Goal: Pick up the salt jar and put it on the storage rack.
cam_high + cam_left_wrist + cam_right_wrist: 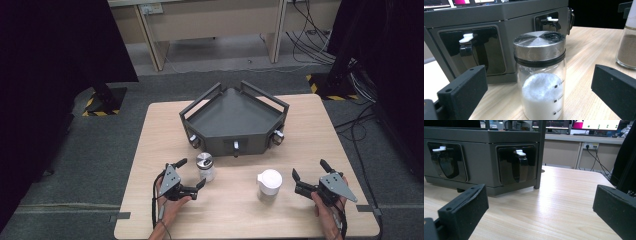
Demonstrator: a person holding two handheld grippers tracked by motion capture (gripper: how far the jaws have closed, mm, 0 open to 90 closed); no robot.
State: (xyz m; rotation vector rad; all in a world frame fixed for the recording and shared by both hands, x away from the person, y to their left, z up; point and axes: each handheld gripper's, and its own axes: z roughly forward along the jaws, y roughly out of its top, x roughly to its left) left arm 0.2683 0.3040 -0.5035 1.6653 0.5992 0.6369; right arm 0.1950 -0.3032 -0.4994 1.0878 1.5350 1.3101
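My left gripper [191,174] sits wide open, with the steel-lidded jar [205,166] of white powder between the jaws but untouched. The white-capped jar [269,184] stands mid-table, then my right gripper [310,170], also gaping, faces the grey rack [234,118].

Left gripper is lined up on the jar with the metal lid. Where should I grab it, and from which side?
Grip the glass body just below the black ring under the metal lid, coming straight in from the person's side. The jar stands upright between the open jaws of the left gripper, its straight round wall gives the jaws even contact, and the grey rack behind blocks the far side.
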